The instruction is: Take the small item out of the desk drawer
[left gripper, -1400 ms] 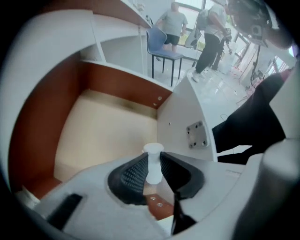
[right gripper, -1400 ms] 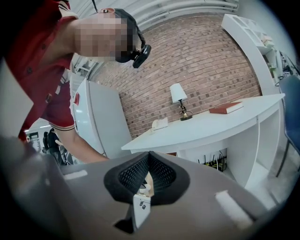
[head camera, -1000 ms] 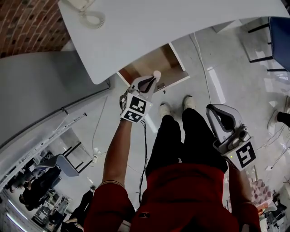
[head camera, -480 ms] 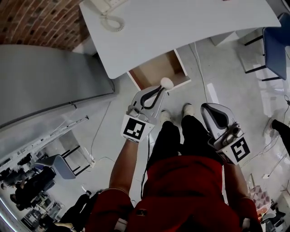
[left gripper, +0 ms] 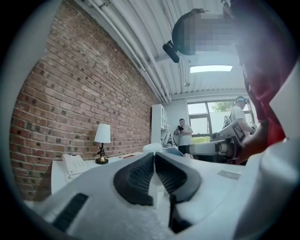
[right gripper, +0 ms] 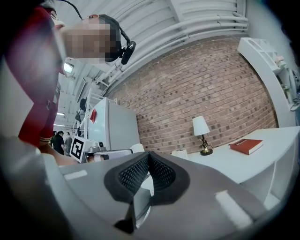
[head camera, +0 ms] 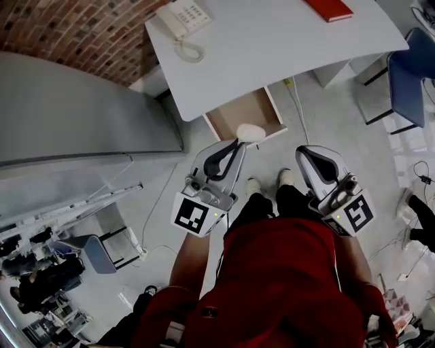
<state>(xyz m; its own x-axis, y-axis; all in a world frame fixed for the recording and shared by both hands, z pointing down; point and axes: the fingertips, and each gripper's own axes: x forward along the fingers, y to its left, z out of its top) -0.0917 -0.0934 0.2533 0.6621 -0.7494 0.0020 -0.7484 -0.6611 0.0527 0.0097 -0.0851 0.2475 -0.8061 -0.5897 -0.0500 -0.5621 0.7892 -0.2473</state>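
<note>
The wooden desk drawer (head camera: 239, 111) stands pulled out under the white desk (head camera: 272, 54). A small white rounded item (head camera: 249, 130) is pinched at the tips of my left gripper (head camera: 238, 141), which is shut on it and held just in front of the drawer's front edge. In the left gripper view the item (left gripper: 152, 147) peeks out above the closed pads of my left gripper (left gripper: 153, 154). My right gripper (head camera: 304, 151) hangs to the right over the person's legs, shut with nothing in it; its pads meet in the right gripper view (right gripper: 149, 153).
A white telephone (head camera: 182, 17) and a red book (head camera: 329, 8) lie on the desk, and a small lamp (right gripper: 201, 127) stands by the brick wall. A grey cabinet (head camera: 68, 115) is at the left, a blue chair (head camera: 408, 75) at the right. People stand further off.
My left gripper has drawn back from the drawer toward the person's body, still holding the white item. The right gripper has come up and inward beside it.
</note>
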